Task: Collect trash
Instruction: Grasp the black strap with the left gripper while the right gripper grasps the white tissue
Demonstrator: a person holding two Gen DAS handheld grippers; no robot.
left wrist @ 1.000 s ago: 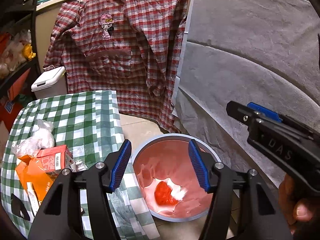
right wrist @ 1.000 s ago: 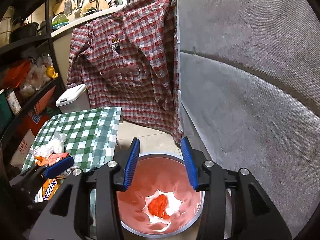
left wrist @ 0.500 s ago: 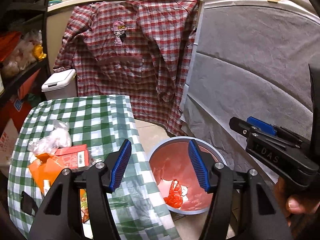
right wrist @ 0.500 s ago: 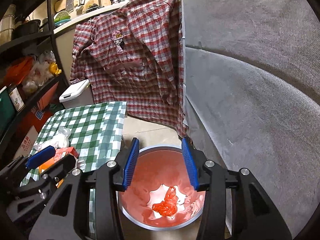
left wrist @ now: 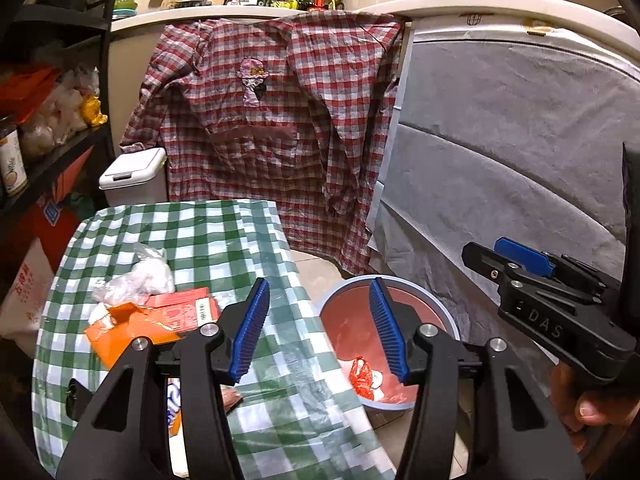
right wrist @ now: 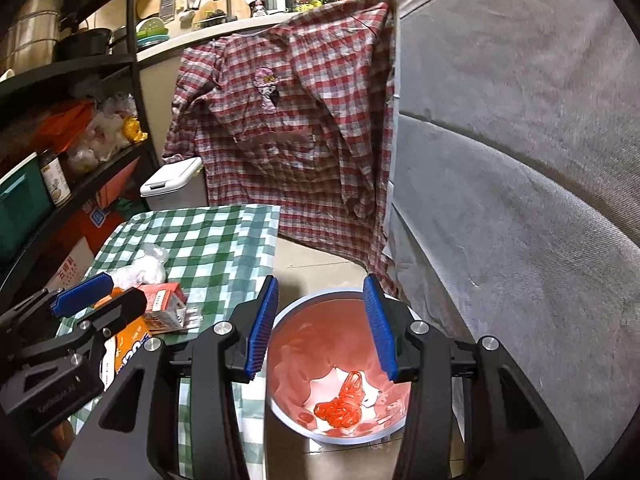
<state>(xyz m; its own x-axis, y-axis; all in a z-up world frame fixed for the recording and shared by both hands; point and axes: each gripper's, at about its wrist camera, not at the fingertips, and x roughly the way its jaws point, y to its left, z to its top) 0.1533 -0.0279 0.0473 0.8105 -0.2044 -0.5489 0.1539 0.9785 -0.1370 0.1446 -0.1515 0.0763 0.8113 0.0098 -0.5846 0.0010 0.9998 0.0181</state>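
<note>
Down in the trash bin (right wrist: 280,364), a crumpled red wrapper (right wrist: 342,404) is lying on the white patch at the bottom of the red liner; we are seeing it from the left wrist view too (left wrist: 361,376), low against the bin (left wrist: 440,320) wall. We are holding the right gripper (right wrist: 322,324) above the bin, its blue-padded jaws spread wide and gripping nothing. Just left of the bin, we are holding the left gripper (left wrist: 318,330) over the edge of the checkered tablecloth (left wrist: 192,236), its jaws likewise standing wide and empty. Further left of the bin, more trash is sitting on the cloth: a red carton (left wrist: 184,308), an orange wrapper (left wrist: 124,332) touching it, and a clear crumpled plastic bag (left wrist: 136,276) just behind them. Beyond the bin, a red plaid shirt (left wrist: 276,116) is hanging from the counter, with a small white lidded bin (left wrist: 132,172) standing left of it.
</note>
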